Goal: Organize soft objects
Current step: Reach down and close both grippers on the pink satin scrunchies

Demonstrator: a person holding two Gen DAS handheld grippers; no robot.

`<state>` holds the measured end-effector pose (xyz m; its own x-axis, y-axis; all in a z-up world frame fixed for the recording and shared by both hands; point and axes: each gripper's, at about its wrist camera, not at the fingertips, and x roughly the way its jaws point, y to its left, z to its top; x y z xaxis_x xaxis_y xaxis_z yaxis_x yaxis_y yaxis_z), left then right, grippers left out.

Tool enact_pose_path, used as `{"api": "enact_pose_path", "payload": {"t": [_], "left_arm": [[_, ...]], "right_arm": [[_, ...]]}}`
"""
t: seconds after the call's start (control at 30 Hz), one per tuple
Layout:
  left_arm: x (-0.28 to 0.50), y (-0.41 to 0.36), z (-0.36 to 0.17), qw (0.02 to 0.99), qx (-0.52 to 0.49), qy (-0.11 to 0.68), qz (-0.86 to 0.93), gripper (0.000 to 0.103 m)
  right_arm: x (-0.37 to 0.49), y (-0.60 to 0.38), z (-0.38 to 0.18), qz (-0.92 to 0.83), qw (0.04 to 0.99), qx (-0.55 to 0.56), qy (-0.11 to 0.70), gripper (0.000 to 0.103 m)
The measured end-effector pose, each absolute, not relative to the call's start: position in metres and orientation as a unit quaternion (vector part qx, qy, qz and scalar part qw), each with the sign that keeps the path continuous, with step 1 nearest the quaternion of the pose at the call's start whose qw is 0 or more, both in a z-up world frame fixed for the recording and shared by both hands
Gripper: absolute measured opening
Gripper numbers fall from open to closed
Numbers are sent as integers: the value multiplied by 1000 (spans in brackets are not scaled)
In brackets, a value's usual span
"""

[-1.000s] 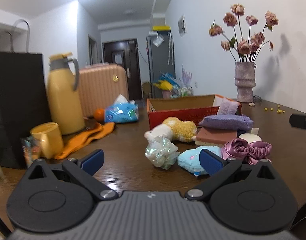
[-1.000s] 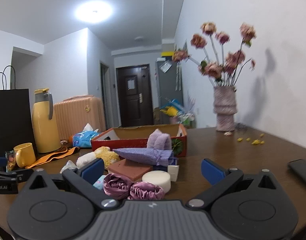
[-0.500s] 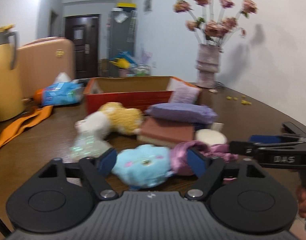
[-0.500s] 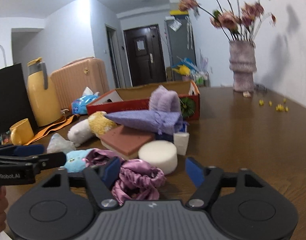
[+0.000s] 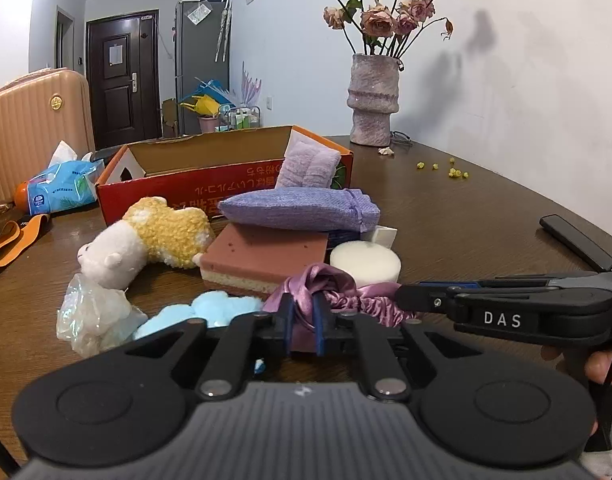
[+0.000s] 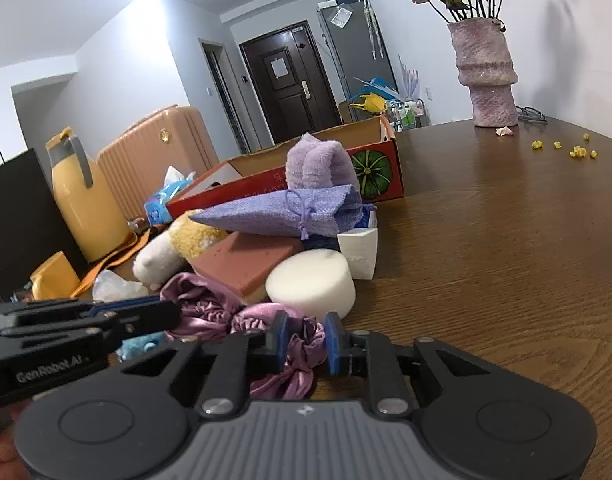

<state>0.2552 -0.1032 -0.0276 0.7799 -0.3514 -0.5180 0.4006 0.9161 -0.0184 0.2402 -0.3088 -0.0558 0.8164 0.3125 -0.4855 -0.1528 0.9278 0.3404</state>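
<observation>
A purple satin scrunchie (image 5: pixel 334 280) (image 6: pixel 210 304) lies at the near edge of a pile of soft things on the brown table (image 5: pixel 446 216). My left gripper (image 5: pixel 304 322) is shut on its left loop. My right gripper (image 6: pixel 305 340) is closing on its right loop, and the fabric is pinched between the blue pads. Each gripper shows in the other's view: the right one (image 5: pixel 402 298) and the left one (image 6: pixel 174 314). Behind lie a blue plush (image 5: pixel 222 304), a white round sponge (image 5: pixel 364 260), a pink sponge (image 5: pixel 266 252), a lilac pouch (image 5: pixel 298 208) and a plush lamb (image 5: pixel 146 232).
A red cardboard box (image 5: pixel 178 192) with a lilac towel (image 5: pixel 308 166) in it stands behind the pile. A vase (image 5: pixel 372 100) of flowers is at the back right, a black remote (image 5: pixel 578 240) at the right. A yellow thermos (image 6: pixel 86 200), mug (image 6: pixel 52 280) and tissue pack (image 5: pixel 62 186) stand left.
Both grippers came forward and down to the purple scrunchie from either side. Their jaws went from wide open to closed on its fabric.
</observation>
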Motion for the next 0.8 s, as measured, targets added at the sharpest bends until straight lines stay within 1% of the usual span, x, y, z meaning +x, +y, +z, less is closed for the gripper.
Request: {"api": "enact_pose_path", "payload": {"t": [0.03, 0.1, 0.13, 0.17, 0.2, 0.23, 0.27, 0.3, 0.33, 0.37, 0.43, 0.47, 0.5, 0.53, 0.6, 0.63, 0.8], "left_arm": [[256, -104, -28, 942, 47, 270, -195, 8], [254, -105, -27, 941, 51, 276, -190, 8], [251, -104, -26, 941, 52, 275, -192, 8], [249, -104, -26, 941, 53, 272, -196, 10], [247, -105, -25, 943, 55, 265, -195, 20], [246, -105, -24, 946, 56, 259, -188, 29], [246, -106, -22, 947, 60, 254, -185, 43], [247, -106, -20, 949, 61, 249, -184, 49], [249, -107, -19, 949, 61, 248, -184, 49], [252, -108, -19, 948, 62, 252, -185, 48], [260, -111, -21, 942, 59, 273, -184, 37], [265, -111, -23, 939, 52, 287, -184, 20], [267, -110, -25, 936, 45, 294, -186, 18], [267, -108, -26, 937, 39, 294, -187, 17], [265, -106, -24, 937, 33, 290, -189, 11], [263, -105, -23, 938, 29, 288, -190, 9], [245, -96, -10, 944, 16, 265, -196, 7]], "right_arm": [[240, -310, -56, 125, 941, 147, 276, 13], [237, -312, -54, 130, 941, 154, 273, 12], [235, -313, -53, 131, 941, 155, 271, 15], [234, -314, -54, 130, 941, 158, 270, 19], [235, -316, -54, 125, 941, 165, 270, 21], [237, -318, -56, 122, 939, 171, 274, 25], [238, -319, -57, 121, 937, 175, 275, 28], [239, -320, -57, 119, 937, 180, 274, 31], [241, -321, -58, 117, 937, 183, 274, 33], [243, -322, -58, 115, 936, 188, 274, 33], [246, -322, -60, 117, 933, 196, 278, 33], [247, -322, -60, 120, 932, 195, 281, 28], [248, -321, -61, 122, 932, 193, 282, 23], [248, -320, -61, 129, 931, 193, 281, 12], [248, -316, -59, 132, 933, 182, 280, 8], [247, -314, -58, 132, 935, 174, 278, 2], [232, -314, -43, 136, 944, 169, 249, 2]]}}
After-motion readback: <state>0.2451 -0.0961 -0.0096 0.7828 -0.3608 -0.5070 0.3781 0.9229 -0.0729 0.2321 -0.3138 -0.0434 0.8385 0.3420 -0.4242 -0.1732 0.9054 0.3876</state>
